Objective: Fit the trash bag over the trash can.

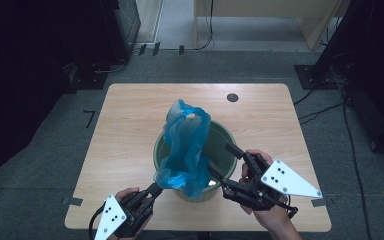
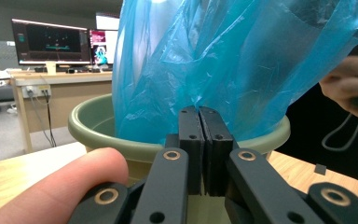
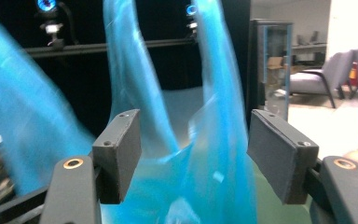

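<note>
So there's a green bucket [image 1: 226,143] sitting on the wooden bench [image 1: 130,130], toward the person's side, and a blue plastic bag [image 1: 185,145] stuffed partway into it. Most of the bag stands up out of the bucket in a crumpled peak, and its lower edge drapes over the near rim.

The left gripper [image 1: 156,189] is down at the near-left of the bucket with its jaws pinched tight together on the bag's edge, right at the rim. In the left gripper view you can see the two black pads pressed flat against each other with the blue film bunched just above them, and a fingertip [image 2: 70,182] of the person's hand [image 1: 130,200] poking in beside the linkage.

The right gripper [image 1: 222,162] is over the near-right side of the bucket, jaws spread about halfway. In the right gripper view a strip of the bag hangs in the gap between the pads, kinda blurry, and neither pad looks like it's pressing on it. The other hand [image 1: 260,192] holds that gripper just off the bucket's right rim.
</note>
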A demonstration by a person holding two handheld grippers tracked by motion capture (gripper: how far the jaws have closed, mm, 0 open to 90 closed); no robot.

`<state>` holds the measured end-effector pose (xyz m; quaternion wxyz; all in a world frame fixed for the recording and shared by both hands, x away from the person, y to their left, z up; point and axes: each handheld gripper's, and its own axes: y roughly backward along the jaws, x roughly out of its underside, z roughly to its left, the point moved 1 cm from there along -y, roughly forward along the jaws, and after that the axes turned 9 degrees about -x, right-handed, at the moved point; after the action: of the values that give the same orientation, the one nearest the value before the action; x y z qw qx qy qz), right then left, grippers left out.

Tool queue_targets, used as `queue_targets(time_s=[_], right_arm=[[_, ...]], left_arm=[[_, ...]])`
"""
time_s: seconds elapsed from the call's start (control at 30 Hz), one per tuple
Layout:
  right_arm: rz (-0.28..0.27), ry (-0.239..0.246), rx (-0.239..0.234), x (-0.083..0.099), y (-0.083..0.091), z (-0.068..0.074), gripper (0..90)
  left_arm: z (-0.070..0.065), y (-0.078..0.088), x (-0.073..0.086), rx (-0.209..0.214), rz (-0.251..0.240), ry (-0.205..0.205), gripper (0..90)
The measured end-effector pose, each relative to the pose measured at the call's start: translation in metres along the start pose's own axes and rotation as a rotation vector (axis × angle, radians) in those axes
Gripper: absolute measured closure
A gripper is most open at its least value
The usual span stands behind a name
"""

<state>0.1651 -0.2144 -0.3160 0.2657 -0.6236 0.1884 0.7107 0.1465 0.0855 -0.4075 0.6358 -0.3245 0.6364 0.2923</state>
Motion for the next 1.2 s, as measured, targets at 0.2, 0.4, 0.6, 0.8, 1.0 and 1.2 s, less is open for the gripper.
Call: queue_targets(time_s=[0.2, 0.4, 0.6, 0.8, 1.0, 1.2], right_arm=[[-0.003, -0.088, 0.083, -0.013, -0.024, 0.000, 34.5], [0.047, -0.194, 0.130, -0.009, -0.051, -0.001, 27.5], [0.196, -0.243, 0.182, 0.005, -0.068, 0.000, 36.6], [0.258, -0.219, 0.200, 0.025, -0.053, -0.006, 90.0], [0.199, -0.117, 0.243, 0.026, -0.017, -0.010, 90.0], [0.199, 0.011, 0.284, 0.035, 0.018, -0.002, 90.0]], left_arm=[[-0.002, -0.001, 0.001, -0.004, 0.003, -0.026, 88.0], [-0.003, 0.000, 0.001, -0.008, 0.001, -0.044, 88.0], [-0.002, 0.001, 0.001, -0.015, -0.001, -0.050, 88.1], [0.002, 0.003, 0.001, -0.031, -0.002, -0.046, 88.4], [0.004, 0.005, 0.003, -0.045, 0.005, -0.037, 89.8], [0.002, 0.014, 0.008, -0.032, 0.014, -0.050, 89.9]])
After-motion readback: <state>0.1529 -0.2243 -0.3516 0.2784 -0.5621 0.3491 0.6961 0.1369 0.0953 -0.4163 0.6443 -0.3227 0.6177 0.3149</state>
